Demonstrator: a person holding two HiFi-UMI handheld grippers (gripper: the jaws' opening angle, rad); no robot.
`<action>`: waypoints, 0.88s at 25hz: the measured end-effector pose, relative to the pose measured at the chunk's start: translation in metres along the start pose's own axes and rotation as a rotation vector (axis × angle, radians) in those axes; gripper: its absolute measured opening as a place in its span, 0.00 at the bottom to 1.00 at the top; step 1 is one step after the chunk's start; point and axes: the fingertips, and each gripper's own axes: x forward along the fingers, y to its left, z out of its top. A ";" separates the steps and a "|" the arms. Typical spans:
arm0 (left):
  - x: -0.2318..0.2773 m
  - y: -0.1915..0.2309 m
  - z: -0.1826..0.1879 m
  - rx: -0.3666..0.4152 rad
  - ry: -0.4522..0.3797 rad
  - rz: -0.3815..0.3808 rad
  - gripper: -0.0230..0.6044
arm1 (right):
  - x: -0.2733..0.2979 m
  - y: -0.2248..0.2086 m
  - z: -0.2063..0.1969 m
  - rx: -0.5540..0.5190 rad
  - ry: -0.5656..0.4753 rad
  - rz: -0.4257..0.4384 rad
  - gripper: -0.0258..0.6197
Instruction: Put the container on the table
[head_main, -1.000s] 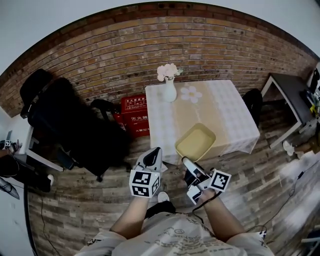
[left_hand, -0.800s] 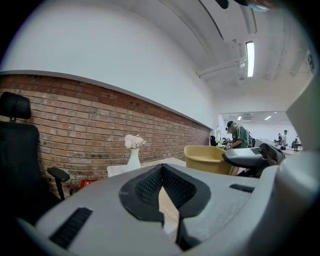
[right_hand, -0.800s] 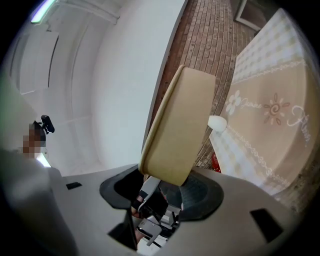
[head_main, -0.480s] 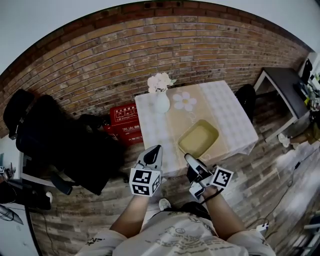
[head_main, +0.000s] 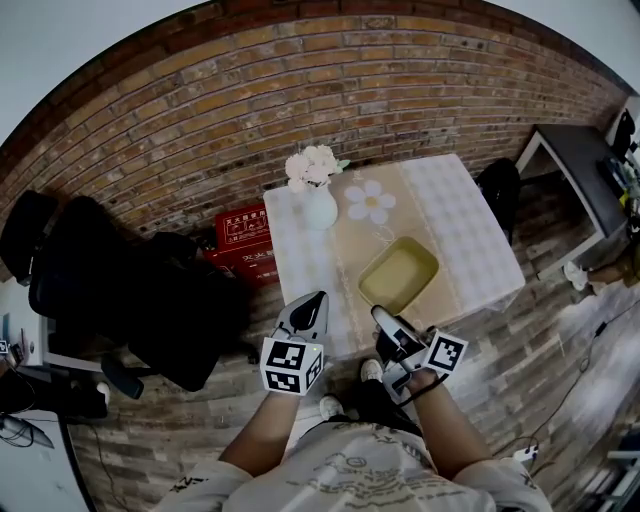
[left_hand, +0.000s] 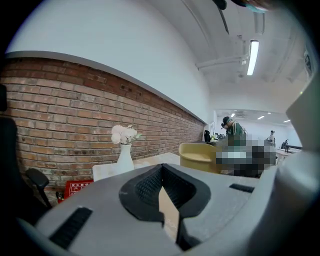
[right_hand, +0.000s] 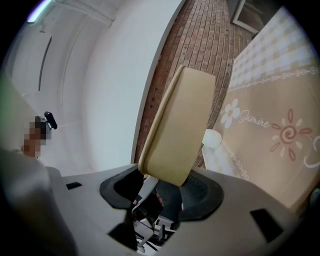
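A pale yellow rectangular container (head_main: 398, 275) hangs over the near part of the cloth-covered table (head_main: 470, 230). My right gripper (head_main: 381, 318) is shut on its near rim. In the right gripper view the container (right_hand: 180, 130) stands tilted on edge between the jaws of that gripper (right_hand: 160, 182), above the tan cloth (right_hand: 270, 135). My left gripper (head_main: 314, 301) is shut and holds nothing, level with the table's near edge, left of the container. In the left gripper view its jaws (left_hand: 162, 186) meet, and the container (left_hand: 197, 156) shows to the right.
A white vase of pale flowers (head_main: 320, 200) stands at the table's far left. A red crate (head_main: 245, 238) and a black office chair (head_main: 150, 310) are left of the table. A dark side table (head_main: 580, 165) stands at the right. A brick wall runs behind.
Both grippers have moved forward toward the table. The container has gone with the right gripper and sits further in over the tabletop.
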 end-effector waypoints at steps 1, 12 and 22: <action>0.005 0.001 0.000 0.000 0.005 0.002 0.04 | 0.002 -0.006 0.004 0.002 0.001 0.003 0.37; 0.065 0.009 0.000 0.009 0.063 0.029 0.04 | 0.014 -0.087 0.063 0.071 -0.015 -0.038 0.37; 0.111 0.024 -0.007 0.001 0.119 0.083 0.04 | 0.037 -0.170 0.090 0.139 0.038 -0.083 0.37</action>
